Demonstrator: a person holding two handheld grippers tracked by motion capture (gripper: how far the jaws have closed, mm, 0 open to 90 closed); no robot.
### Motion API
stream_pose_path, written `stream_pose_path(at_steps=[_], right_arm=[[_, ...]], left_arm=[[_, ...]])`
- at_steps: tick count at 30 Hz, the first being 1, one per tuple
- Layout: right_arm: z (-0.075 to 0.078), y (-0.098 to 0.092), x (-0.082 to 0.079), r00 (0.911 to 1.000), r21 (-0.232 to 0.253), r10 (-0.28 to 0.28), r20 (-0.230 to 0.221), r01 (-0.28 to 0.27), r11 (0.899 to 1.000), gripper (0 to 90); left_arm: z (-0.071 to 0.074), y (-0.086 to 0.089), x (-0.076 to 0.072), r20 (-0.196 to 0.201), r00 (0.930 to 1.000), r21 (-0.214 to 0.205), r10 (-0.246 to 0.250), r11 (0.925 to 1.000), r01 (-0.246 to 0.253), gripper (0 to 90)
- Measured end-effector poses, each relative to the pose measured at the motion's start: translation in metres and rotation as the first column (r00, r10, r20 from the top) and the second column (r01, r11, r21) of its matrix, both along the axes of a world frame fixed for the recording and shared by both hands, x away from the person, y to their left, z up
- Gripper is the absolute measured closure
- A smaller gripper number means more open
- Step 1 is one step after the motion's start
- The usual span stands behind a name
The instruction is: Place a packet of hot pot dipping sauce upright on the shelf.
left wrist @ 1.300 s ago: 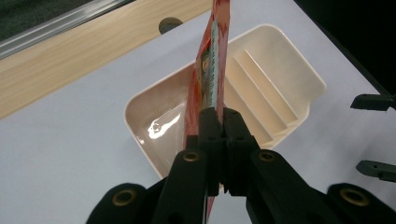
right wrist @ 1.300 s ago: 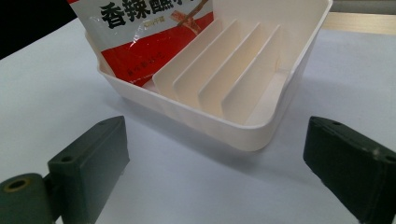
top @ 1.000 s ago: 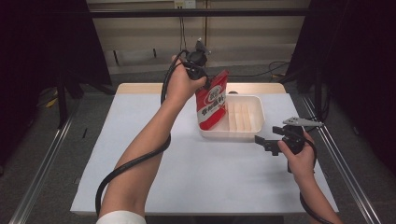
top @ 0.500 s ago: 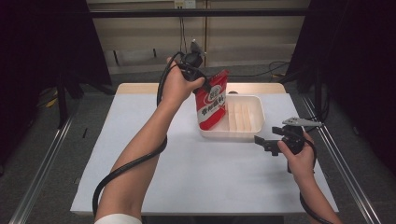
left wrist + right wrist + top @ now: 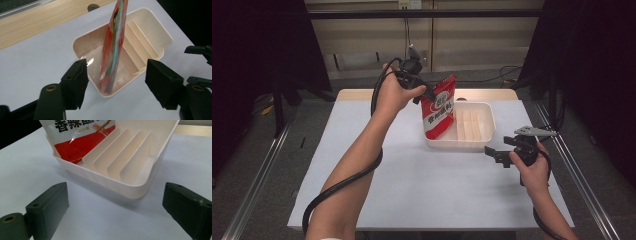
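A red and white snack pouch [image 5: 438, 116] stands on end in the wide left compartment of a cream tray [image 5: 484, 145], leaning a little. My left gripper [image 5: 426, 95] hovers at the pouch's top edge. Its jaws have just been opening. In the left gripper view the pouch [image 5: 113, 47] runs between the two pads without touching either, and the tray [image 5: 165, 37] lies below. My right gripper [image 5: 492, 152] rests open on the table just right of the tray's near corner. It faces the tray [image 5: 125, 187] and the pouch [image 5: 75, 135] with nothing between its pads.
Thin dividers split the right half of the tray into narrow slots [image 5: 117, 157]. A white sheet [image 5: 412, 190] covers the table, with a wooden strip [image 5: 362, 94] along the far edge. Metal rails [image 5: 257, 170] run down both sides. The right gripper [image 5: 197, 65] appears at the right edge of the left gripper view.
The left gripper's jaws have spread apart and released the pouch's top. The pouch stays standing in the tray. The right hand has not moved.
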State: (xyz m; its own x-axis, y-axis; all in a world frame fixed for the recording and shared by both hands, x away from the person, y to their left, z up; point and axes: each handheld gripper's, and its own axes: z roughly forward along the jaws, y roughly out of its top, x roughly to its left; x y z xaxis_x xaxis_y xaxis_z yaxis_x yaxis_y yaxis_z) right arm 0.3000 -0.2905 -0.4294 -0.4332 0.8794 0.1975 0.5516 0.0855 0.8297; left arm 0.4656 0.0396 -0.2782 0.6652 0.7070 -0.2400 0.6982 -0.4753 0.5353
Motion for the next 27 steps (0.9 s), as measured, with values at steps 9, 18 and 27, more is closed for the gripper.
stream_pose_path(at_steps=[9,18,27], right_arm=[[0.001,-0.001,-0.002,1.0,-0.001,-0.001,0.002,0.001,1.0,6.6],[-0.001,0.0,-0.002,1.0,-0.008,0.0,-0.004,0.0,1.0,6.6],[-0.001,0.001,-0.002,1.0,-0.009,0.003,-0.007,-0.004,1.0,6.6]], left_arm=[[-0.002,0.011,-0.008,-0.003,0.9999,0.006,0.012,0.9999,-0.012,28.8],[-0.015,0.022,-0.018,-0.005,0.9999,-0.021,0.015,0.9997,-0.015,24.4],[-0.023,0.033,-0.027,0.004,0.9999,-0.026,0.011,0.9996,-0.011,22.9]])
